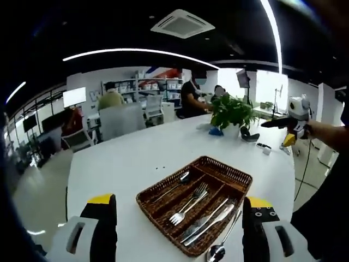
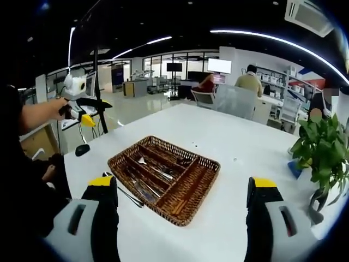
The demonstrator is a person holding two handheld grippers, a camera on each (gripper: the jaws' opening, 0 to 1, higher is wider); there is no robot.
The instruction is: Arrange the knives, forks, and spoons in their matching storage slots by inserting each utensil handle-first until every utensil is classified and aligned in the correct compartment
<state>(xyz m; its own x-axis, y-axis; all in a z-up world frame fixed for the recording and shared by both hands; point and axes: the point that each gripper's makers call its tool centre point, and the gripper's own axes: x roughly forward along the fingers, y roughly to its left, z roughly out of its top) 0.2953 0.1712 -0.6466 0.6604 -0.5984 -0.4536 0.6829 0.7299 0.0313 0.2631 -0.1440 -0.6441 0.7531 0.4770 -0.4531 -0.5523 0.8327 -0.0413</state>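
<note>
- Yellow tips sit on top of the black jaws of your left gripper (image 1: 180, 215) in the left gripper view. The jaws stand far apart and nothing is between them.
- Your right gripper (image 2: 182, 199) looks the same in the right gripper view. Its jaws are spread wide and they hold nothing.
- Your other gripper also shows in each view, held up off to the side of the table by your arm in a dark sleeve.
- Between the left jaws you see the wicker tray (image 1: 224, 170) lying on the white table (image 1: 136, 158). The tray is brown and has long slots side by side.
- One slot has a spoon (image 1: 173, 184) in it. The next slot has forks (image 1: 188, 206). The slot after that has knives (image 1: 210, 221).
- Another spoon (image 1: 221, 246) lies on the table just beside the near edge of the tray, close to the right jaw.
- In the right gripper view the tray (image 2: 204, 183) sits between the jaws too. One side slot looks bare. A utensil (image 2: 126, 194) lies on the table by the tray's left edge.
- Farther back on the table stands a green plant (image 1: 233, 111). A small blue thing (image 1: 216, 131) lies near it.
- Behind the table you see chairs, shelves and some people sitting and standing in the room.
</note>
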